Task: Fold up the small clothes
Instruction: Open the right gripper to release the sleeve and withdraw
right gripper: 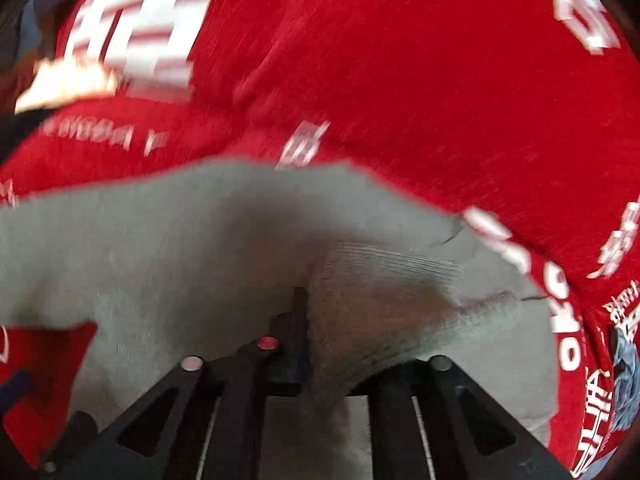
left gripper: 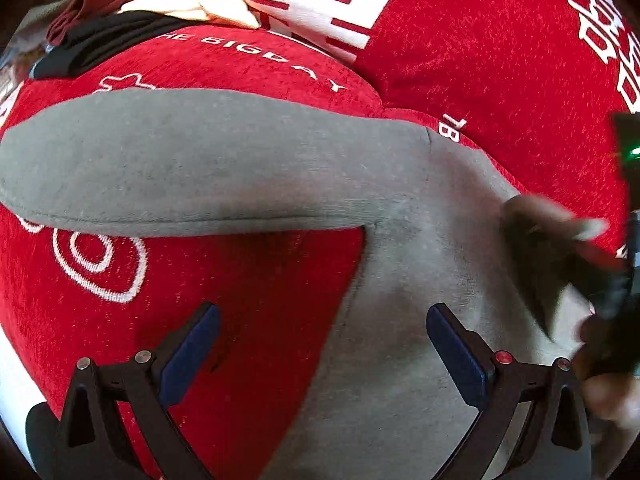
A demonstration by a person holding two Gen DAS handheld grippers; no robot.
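Observation:
A grey sock (left gripper: 208,160) lies bent on a red printed cloth (left gripper: 500,64), its foot stretching left and its leg running down toward me. My left gripper (left gripper: 320,344) is open and empty, its blue pads either side of the sock's left edge. My right gripper (right gripper: 308,320) is shut on the sock's ribbed cuff (right gripper: 384,280), which bunches over its right finger. In the left wrist view the right gripper (left gripper: 560,248) shows blurred at the sock's right edge.
The red cloth (right gripper: 400,80) with white lettering covers the whole surface and has raised folds. At the far left lies a pile of clothes: a black piece (left gripper: 92,48), a maroon piece (left gripper: 96,0) and a cream piece (left gripper: 192,0).

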